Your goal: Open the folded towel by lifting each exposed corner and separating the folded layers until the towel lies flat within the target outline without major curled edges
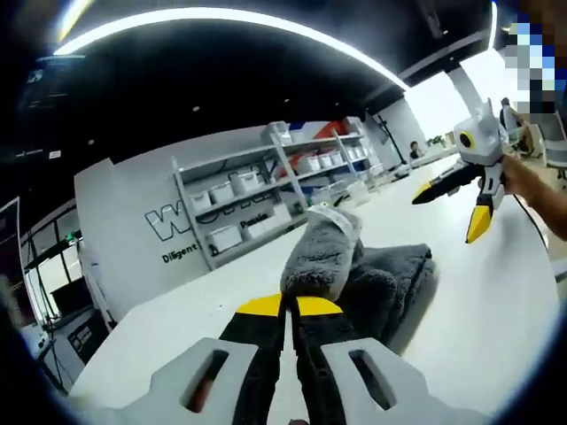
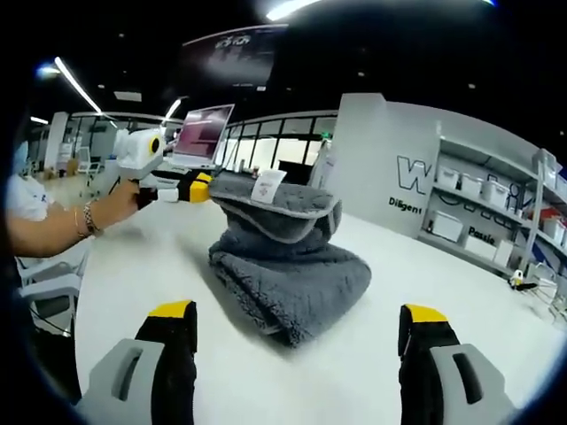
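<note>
In the left gripper view, the left gripper [image 1: 290,307] pinched a lifted flap of the grey towel [image 1: 354,266], its yellow tips pressed tight on the cloth. The rest of the towel lay in a heap on the white table [image 1: 478,310]. Right of the towel, the right gripper [image 1: 456,208] hung above the table with its jaws spread.

In the right gripper view, a hand [image 2: 120,205] left of the towel [image 2: 288,266] held the left gripper [image 2: 199,188], which gripped the towel's raised edge. A white tag [image 2: 266,186] stuck up from that edge. The right gripper [image 2: 297,323] was spread wide, near the towel but apart from it.
</note>
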The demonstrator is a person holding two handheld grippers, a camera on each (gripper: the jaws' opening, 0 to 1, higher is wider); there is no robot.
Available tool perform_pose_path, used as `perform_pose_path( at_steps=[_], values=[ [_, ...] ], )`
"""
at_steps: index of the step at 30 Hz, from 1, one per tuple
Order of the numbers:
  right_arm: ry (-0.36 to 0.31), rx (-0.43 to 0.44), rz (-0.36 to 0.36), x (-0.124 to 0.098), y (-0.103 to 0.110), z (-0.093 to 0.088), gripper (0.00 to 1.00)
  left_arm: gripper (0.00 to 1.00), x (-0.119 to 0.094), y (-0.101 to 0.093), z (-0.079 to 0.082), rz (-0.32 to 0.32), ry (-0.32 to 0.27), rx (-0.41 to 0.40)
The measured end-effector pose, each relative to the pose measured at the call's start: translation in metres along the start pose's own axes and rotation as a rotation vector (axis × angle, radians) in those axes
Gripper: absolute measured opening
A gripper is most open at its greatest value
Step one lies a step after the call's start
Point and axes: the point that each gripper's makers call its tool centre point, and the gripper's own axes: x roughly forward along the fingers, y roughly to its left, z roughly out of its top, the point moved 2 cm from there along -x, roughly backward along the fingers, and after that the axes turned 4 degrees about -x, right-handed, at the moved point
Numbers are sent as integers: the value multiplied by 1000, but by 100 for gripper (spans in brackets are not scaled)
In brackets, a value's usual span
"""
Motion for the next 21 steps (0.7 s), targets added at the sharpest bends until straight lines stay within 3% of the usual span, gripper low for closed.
perform_pose_path(
  at_steps=[3,6,10,21],
  values=[
    [5,-4,2,1,1,0,98,2,-8,11,-2,26,-7,-16],
    [11,-5,7,1,1,-1,99,2,-17,27,-7,81,25,3],
    [16,-7,8,2,1,-2,99,2,-31,42,-13,106,25,-53],
    [26,-4,12,6,4,-4,99,2,-66,70,-30,163,49,-102]
  ],
)
